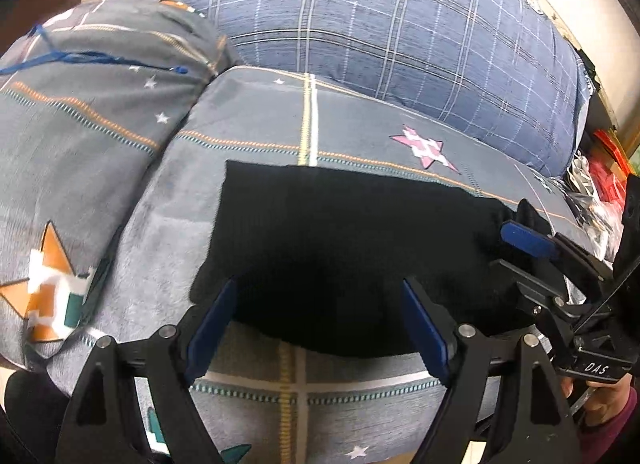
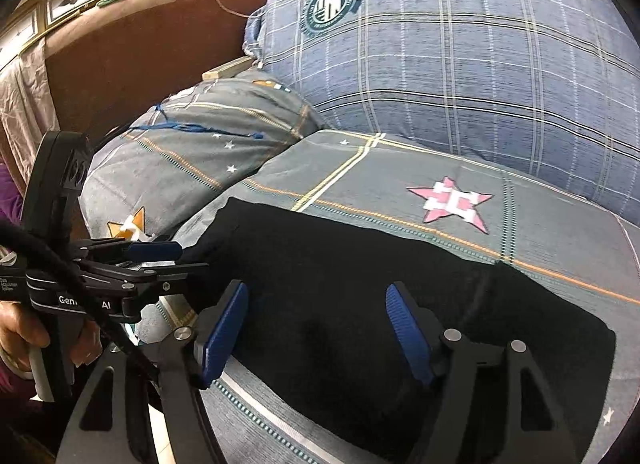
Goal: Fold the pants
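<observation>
The black pants (image 1: 344, 240) lie folded into a flat rectangle on the grey star-patterned bedding (image 1: 248, 131); they also show in the right wrist view (image 2: 360, 296). My left gripper (image 1: 320, 304) is open, its blue pads (image 1: 212, 328) hovering over the near edge of the pants, holding nothing. My right gripper (image 2: 316, 312) is open over the pants' near part, empty. The right gripper also shows in the left wrist view (image 1: 520, 248) at the pants' right end. The left gripper shows in the right wrist view (image 2: 176, 256) at the pants' left end.
A large blue plaid pillow (image 1: 400, 31) stands behind the pants. A grey star-patterned pillow (image 1: 92, 103) lies to the left. A brown headboard (image 2: 132, 43) is at the far left. Red and clear packages (image 1: 604, 179) sit beyond the bed's right edge.
</observation>
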Tool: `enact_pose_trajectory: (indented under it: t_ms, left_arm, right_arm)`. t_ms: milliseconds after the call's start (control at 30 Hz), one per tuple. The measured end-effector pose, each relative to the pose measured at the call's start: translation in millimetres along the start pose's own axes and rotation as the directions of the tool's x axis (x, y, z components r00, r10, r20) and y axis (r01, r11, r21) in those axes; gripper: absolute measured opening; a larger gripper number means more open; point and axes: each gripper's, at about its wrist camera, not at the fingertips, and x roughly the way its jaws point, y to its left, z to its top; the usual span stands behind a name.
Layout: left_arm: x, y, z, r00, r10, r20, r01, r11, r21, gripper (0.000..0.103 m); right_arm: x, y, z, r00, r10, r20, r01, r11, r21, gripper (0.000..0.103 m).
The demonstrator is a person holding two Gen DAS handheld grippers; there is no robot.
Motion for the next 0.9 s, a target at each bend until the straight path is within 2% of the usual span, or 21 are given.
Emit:
enact_pose_trajectory:
  t_ms: [300, 500, 667, 767, 900]
  left_arm:
    - [0, 20, -12, 1.000, 0.004, -0.020, -0.005, 0.999, -0.052, 0.082]
    - [-5, 42, -25, 0.995, -0.092, -0.038, 0.085, 0.983, -0.164, 0.083]
    - [-6, 55, -31, 0.996, -0.090, -0.024, 0.082, 0.971, -0.222, 0.085]
    - [2, 60, -31, 0.993, -0.107, -0.041, 0.093, 0.962, -0.255, 0.085]
    - [6, 59, -29, 0.995, -0.098, -0.032, 0.087, 0.963, -0.254, 0.086]
  right_arm:
    - [11, 9, 2, 1.000, 0.023, -0.021, -0.024, 0.999, -0.025, 0.079]
    - [16, 17, 5, 0.999, 0.029, -0.033, -0.031, 0.998, -0.058, 0.080]
    - [28, 24, 7, 0.998, 0.034, -0.051, -0.038, 0.996, -0.086, 0.082]
    - [38, 28, 11, 0.997, 0.032, -0.064, -0.039, 0.994, -0.105, 0.082]
    - [47, 29, 18, 0.997, 0.031, -0.072, -0.040, 0.991, -0.124, 0.082]
